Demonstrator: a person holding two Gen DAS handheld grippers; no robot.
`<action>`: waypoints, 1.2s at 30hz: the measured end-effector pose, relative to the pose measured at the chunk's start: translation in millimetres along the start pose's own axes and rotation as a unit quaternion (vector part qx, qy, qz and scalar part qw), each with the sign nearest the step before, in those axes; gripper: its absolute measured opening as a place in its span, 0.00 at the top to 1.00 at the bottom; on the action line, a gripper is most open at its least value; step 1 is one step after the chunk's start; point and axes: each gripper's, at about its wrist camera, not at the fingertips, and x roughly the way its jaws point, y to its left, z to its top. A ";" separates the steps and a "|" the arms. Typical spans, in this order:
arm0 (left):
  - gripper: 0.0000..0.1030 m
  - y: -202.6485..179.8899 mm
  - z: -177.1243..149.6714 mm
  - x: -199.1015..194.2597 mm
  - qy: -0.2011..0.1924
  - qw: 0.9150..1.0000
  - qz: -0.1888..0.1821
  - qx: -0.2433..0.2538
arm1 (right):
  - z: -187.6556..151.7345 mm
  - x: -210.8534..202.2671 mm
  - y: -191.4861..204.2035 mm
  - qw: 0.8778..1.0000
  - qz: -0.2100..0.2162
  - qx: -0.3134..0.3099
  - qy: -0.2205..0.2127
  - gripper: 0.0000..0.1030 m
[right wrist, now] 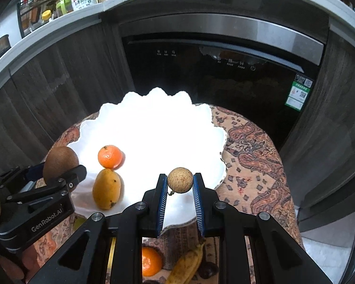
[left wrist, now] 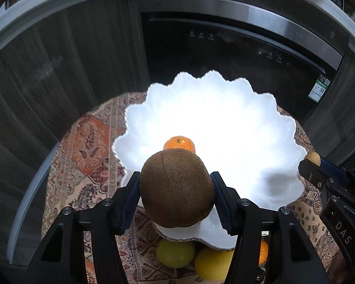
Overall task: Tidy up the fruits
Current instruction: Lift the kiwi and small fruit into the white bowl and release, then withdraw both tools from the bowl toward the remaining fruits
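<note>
Patterned cloth [right wrist: 255, 163] covers the round table nearest the cameras, where a mandarin [right wrist: 151, 261] and a banana [right wrist: 187, 266] lie partly hidden behind the right gripper [right wrist: 179, 184], whose fingers clamp a small tan round fruit [right wrist: 180, 180]. The left gripper [left wrist: 176, 189] is clamped on a kiwi [left wrist: 176, 187] over the white scalloped plate [left wrist: 236, 127], at its 7 o'clock edge. On the plate sit an orange [right wrist: 110, 156] and a mango [right wrist: 106, 189]. Beyond stands a dark oven [right wrist: 215, 75]; its panel symbols are too small to read.

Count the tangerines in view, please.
2: one tangerine lies in the white plate behind the mango; another tangerine lies on the cloth below. Others may be hidden.
</note>
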 end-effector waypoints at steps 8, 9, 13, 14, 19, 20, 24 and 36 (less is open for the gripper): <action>0.12 3.0 0.3 -17.7 -0.035 0.999 0.015 -0.005 | 0.3 -6.2 -3.1 1.000 -0.022 0.010 -0.012 0.41; 0.09 4.2 0.7 -20.4 -0.037 0.999 0.018 -0.004 | 0.4 -8.9 -3.7 0.999 -0.027 0.012 -0.016 0.37; 0.01 7.6 0.2 -33.0 -0.049 0.998 0.027 -0.006 | 2.0 -18.2 -5.5 0.999 -0.046 0.018 -0.022 0.24; 0.00 8.3 -0.1 -35.5 -0.051 0.998 0.029 -0.005 | 1.9 -21.4 -5.2 0.998 -0.050 0.017 -0.024 0.23; 0.00 9.7 -4.9 -49.5 -0.054 0.998 0.034 0.000 | 0.7 -36.8 -3.9 0.998 -0.058 0.017 -0.031 0.23; 0.00 9.1 -6.0 -52.4 -0.056 0.998 0.034 0.001 | -0.1 -40.8 -3.3 0.998 -0.059 0.016 -0.034 0.23; 0.00 10.3 -12.5 -65.6 -0.063 0.997 0.035 0.001 | -4.2 -54.1 -1.8 0.997 -0.062 0.014 -0.041 0.23; 0.00 5.9 -30.9 -98.8 -0.078 0.996 0.035 0.002 | -20.2 -85.7 -2.8 0.996 -0.063 0.021 -0.053 0.23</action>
